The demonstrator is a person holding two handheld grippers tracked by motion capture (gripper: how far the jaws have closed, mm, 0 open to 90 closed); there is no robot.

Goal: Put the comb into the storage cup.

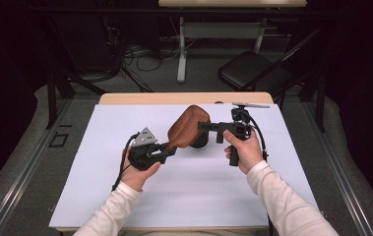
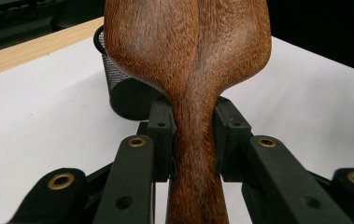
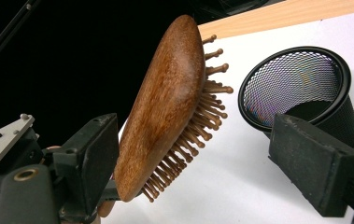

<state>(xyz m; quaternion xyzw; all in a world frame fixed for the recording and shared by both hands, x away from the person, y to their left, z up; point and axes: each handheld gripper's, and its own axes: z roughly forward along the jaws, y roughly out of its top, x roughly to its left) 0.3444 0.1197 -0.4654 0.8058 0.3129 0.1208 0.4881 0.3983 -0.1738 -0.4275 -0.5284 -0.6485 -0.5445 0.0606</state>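
A wooden hairbrush (image 1: 185, 127) is held tilted above the white table, head up and to the right. My left gripper (image 1: 170, 147) is shut on its handle (image 2: 194, 154), with both pads pressing the narrow neck. In the right gripper view the brush head (image 3: 165, 102) shows its smooth back and wooden bristles. My right gripper (image 1: 204, 127) comes in from the right and stands open around the head (image 3: 202, 158). One jaw is close to the brush's back, and the other stands well off the bristles. A black mesh cup (image 1: 200, 141) stands upright on the table just behind the brush.
The white sheet (image 1: 194, 191) covers the table, with a wooden edge (image 1: 139, 98) at the far side. The mesh cup (image 3: 300, 84) is open-topped with nothing seen inside. A folding chair (image 1: 253, 69) and cables lie on the floor beyond the table.
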